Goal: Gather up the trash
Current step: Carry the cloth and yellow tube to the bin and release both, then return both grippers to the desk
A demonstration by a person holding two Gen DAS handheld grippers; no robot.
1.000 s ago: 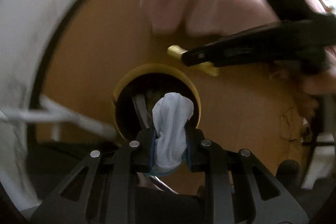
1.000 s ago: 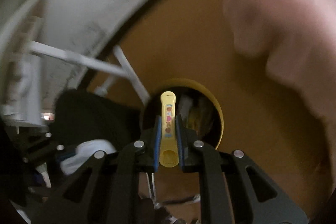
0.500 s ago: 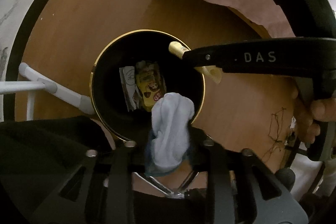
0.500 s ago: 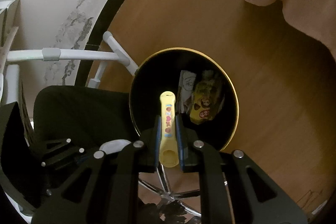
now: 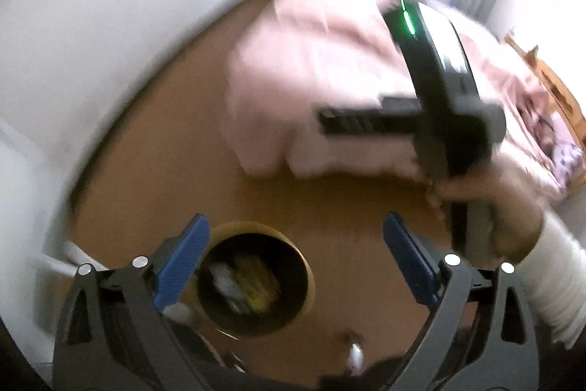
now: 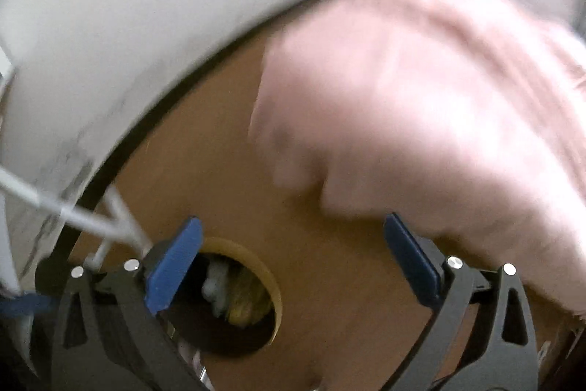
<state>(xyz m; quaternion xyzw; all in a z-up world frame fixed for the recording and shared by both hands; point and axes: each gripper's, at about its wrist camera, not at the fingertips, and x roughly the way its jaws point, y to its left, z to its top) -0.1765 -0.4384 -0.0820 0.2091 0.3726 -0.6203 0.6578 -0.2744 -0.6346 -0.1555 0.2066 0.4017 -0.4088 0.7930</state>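
In the left wrist view, the left tool has just been opening; its blue-padded jaws stand wide apart with nothing between them. Below it, the round black bin with a gold rim sits on the brown wooden floor, holding a white crumpled tissue beside a yellow wrapper. Right of that, the right tool has likewise just been opening and grips nothing; a pink blanket hangs beyond it.
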